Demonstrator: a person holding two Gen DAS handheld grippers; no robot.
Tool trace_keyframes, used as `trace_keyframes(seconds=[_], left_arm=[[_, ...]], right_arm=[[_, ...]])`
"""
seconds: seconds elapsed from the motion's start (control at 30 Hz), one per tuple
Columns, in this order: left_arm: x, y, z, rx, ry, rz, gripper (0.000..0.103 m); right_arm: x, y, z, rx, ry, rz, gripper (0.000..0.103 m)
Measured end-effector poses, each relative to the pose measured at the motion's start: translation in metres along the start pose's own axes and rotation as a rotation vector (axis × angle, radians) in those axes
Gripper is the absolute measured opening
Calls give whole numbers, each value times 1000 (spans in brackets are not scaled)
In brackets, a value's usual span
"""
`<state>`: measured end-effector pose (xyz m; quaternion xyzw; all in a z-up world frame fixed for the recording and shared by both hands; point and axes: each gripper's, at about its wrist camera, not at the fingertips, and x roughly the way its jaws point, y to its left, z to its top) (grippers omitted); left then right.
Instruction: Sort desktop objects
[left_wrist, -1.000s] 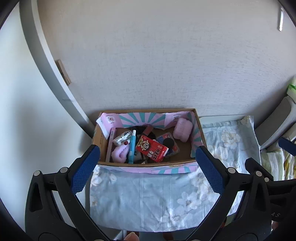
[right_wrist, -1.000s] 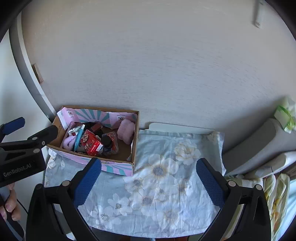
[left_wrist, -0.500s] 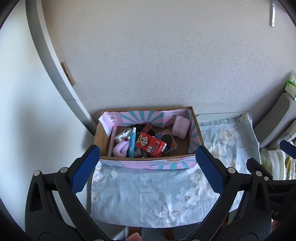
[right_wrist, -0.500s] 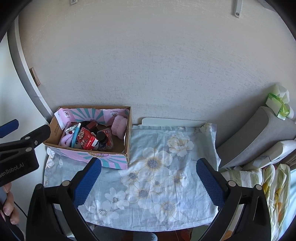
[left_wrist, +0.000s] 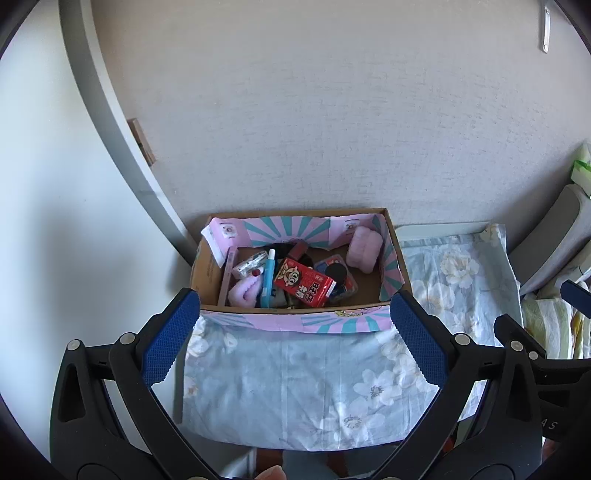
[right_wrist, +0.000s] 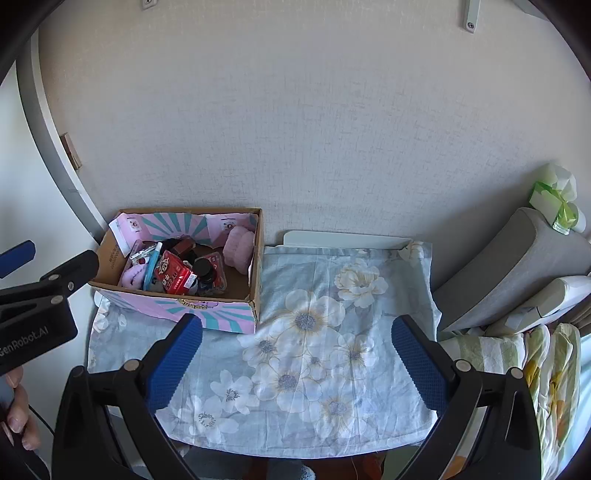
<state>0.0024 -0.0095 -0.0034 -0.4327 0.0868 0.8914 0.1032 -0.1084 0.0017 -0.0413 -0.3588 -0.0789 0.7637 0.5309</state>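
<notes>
The cardboard box (left_wrist: 295, 273) sits at the back left corner of the bench (right_wrist: 332, 369), against the wall, its long side running along the bench's back edge. I see it crammed with small things: a red carton (left_wrist: 303, 287) lying slantwise near the middle, a blue pen (left_wrist: 268, 273) pointing front to back just left of it, a pink roll (left_wrist: 365, 249) leaning in the right back corner. The flowered cloth (right_wrist: 314, 354) over the rest of the bench carries nothing else that I can make out. My left hand-held gripper (left_wrist: 295, 332) hangs straight in front of the box, above the cloth, fingers spread wide and empty, so the box lies dead ahead between them. My right hand-held gripper (right_wrist: 295, 354) is likewise agape and empty, facing mid-bench, with the box ahead and to its left. I judge the left the nearer for any reach into the box.
</notes>
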Motion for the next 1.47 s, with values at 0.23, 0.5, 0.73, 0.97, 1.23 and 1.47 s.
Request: trace_keyframes(seconds=[0.23, 0.5, 0.73, 0.97, 1.23, 1.47], left_arm=[[-1, 0, -1, -17, 8, 1, 103], [-2, -2, -1, -18, 12, 6, 103], [-1, -2, -1, -18, 15, 10, 103], [2, -1, 0, -16, 17, 12, 103], [3, -3, 1, -3, 2, 21, 103], [6, -2, 3, -10, -14, 24, 103]], right_arm=[[-1, 0, -2, -4, 5, -1, 102], [-1, -2, -1, -8, 8, 0, 102], [0, -2, -1, -12, 8, 2, 102], [2, -3, 0, -17, 8, 7, 102], [6, -4, 1, -18, 15, 7, 103], [9, -4, 2, -18, 21, 7, 102]])
